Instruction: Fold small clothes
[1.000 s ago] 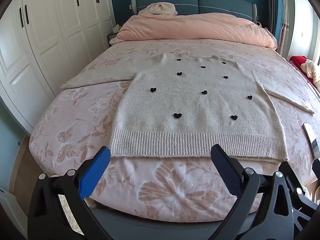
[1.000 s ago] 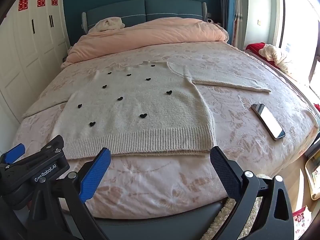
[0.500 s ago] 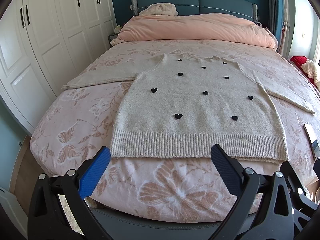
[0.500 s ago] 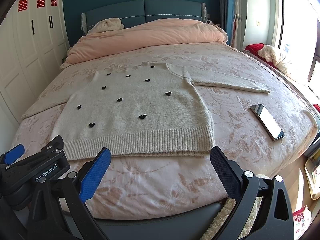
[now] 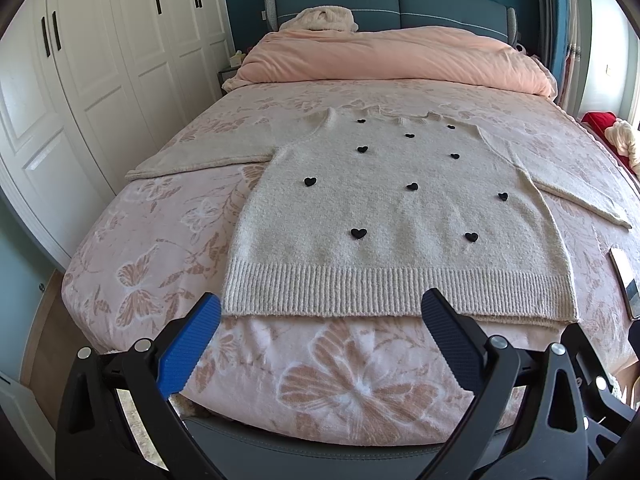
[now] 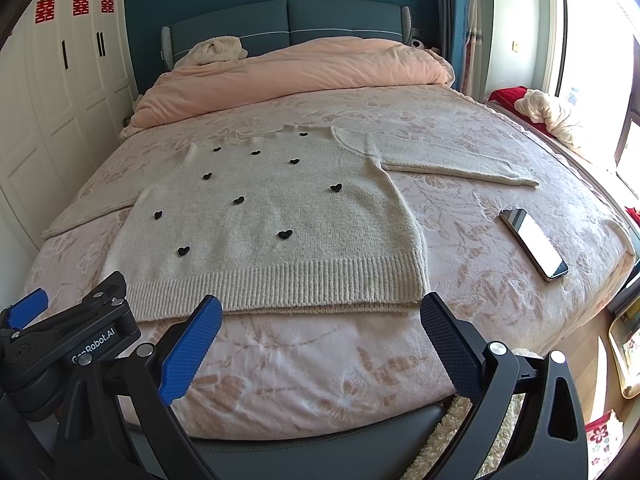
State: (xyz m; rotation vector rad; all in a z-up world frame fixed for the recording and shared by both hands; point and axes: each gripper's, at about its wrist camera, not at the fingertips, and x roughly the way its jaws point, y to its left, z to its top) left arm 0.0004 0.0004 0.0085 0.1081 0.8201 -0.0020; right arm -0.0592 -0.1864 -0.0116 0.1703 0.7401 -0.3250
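Both claws, left gripper (image 5: 320, 312) and right gripper (image 6: 320, 312), gape wide and empty; pinch each sweater (image 5: 400, 208) sleeve cuff (seemingly flat), fold inward.

left gripper (image 5: 320, 336) | black frame, blue ribbed jaws, silver screws | right gripper (image 6: 320, 336) | same (white "GenRobot.AI" lettering)

- Fuzzy cream knit sweater with black hearts (image 5: 400, 216), hem ribbed.
- Beneath the sweater, soft matt pink butterfly-print bedspread (image 5: 168, 240).
- Right of the sweater, glossy glass-faced phone (image 6: 534, 243).
- Matt black plastic left gripper (image 5: 320, 328) with textured blue pads (image 5: 188, 352).
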